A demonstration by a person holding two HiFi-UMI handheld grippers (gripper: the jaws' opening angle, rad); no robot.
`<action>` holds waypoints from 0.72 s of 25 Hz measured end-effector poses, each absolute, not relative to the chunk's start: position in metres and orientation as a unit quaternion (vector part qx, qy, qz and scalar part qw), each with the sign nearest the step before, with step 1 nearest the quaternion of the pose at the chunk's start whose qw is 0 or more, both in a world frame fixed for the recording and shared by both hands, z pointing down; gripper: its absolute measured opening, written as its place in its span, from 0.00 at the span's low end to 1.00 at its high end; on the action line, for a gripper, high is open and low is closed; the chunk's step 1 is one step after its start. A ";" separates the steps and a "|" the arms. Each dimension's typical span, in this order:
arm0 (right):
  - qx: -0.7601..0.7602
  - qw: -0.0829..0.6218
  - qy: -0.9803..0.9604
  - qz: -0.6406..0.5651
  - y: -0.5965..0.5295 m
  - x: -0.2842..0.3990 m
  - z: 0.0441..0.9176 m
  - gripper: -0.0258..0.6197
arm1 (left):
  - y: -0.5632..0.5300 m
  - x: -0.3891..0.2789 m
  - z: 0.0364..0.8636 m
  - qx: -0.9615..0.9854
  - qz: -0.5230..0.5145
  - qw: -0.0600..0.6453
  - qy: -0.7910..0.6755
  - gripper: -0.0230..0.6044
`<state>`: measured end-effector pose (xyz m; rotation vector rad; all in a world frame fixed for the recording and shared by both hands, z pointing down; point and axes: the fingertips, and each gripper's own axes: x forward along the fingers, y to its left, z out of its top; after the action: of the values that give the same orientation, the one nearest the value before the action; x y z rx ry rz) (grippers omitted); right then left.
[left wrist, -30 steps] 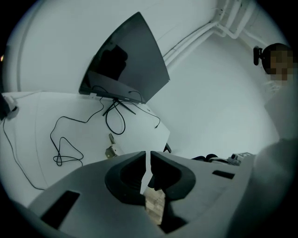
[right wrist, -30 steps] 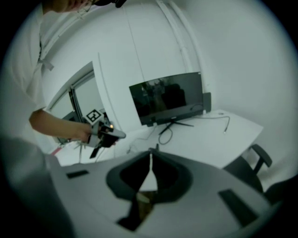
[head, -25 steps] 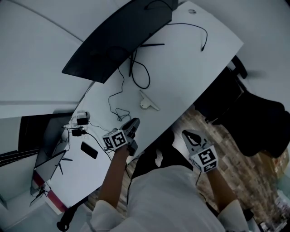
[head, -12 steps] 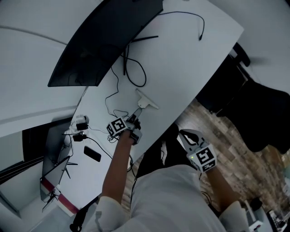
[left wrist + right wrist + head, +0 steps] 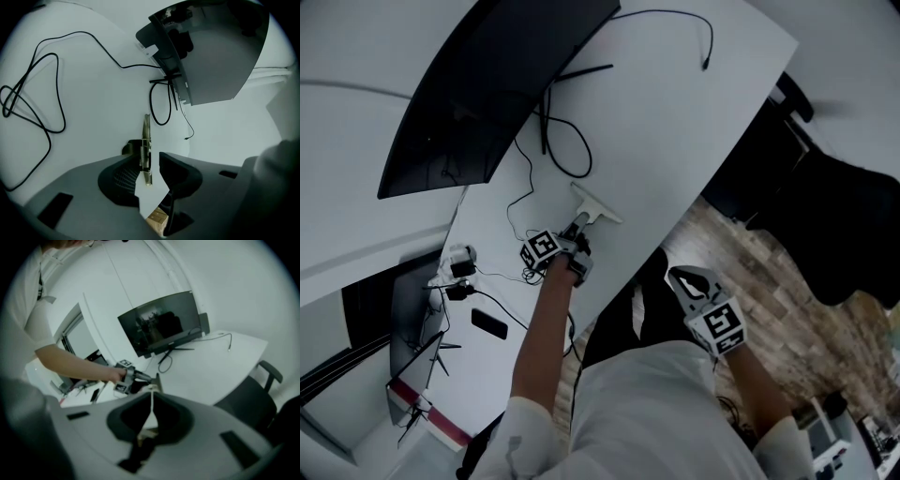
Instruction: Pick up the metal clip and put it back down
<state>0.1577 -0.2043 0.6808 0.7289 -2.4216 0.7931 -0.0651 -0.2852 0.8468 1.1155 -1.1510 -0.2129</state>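
The metal clip (image 5: 596,205) lies flat on the white desk (image 5: 675,112), a thin bar with a spring. My left gripper (image 5: 579,229) reaches over the desk to it. In the left gripper view the clip (image 5: 146,140) runs in between the jaws of the left gripper (image 5: 150,160). It sits close to the left pad, with a gap to the right pad. The jaws are closing and do not press on it. My right gripper (image 5: 692,285) hangs off the desk's near edge above the floor. In its own view the right gripper (image 5: 151,397) has its tips together, empty.
A dark monitor (image 5: 487,84) stands at the back of the desk, with black cables (image 5: 565,150) looping in front of it. A phone (image 5: 488,323) and chargers (image 5: 459,267) lie to the left. A black chair (image 5: 853,234) stands to the right.
My left gripper has moved forward across the desk, from short of the clip to having the clip between its jaws. The right gripper has stayed in place.
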 end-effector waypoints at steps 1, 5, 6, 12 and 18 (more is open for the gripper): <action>0.268 0.246 -0.885 0.291 -0.204 0.157 0.682 0.09 | -0.286 -0.066 0.848 0.498 -0.096 0.691 -0.516 0.25; 0.272 0.256 -0.881 0.290 -0.203 0.157 0.686 0.09 | -0.289 -0.064 0.845 0.507 -0.111 0.688 -0.506 0.11; 0.272 0.258 -0.880 0.290 -0.203 0.157 0.686 0.09 | -0.290 -0.063 0.844 0.510 -0.117 0.689 -0.502 0.10; 0.276 0.260 -0.881 0.282 -0.204 0.154 0.680 0.09 | -0.295 -0.061 0.835 0.524 -0.127 0.689 -0.484 0.10; 0.277 0.258 -0.885 0.269 -0.207 0.150 0.666 0.09 | -0.292 -0.062 0.806 0.543 -0.132 0.682 -0.472 0.10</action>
<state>0.1498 -0.2066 0.6662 0.7521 -2.4014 0.7308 -0.0618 -0.2920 0.8057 1.2186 -1.0587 -0.2963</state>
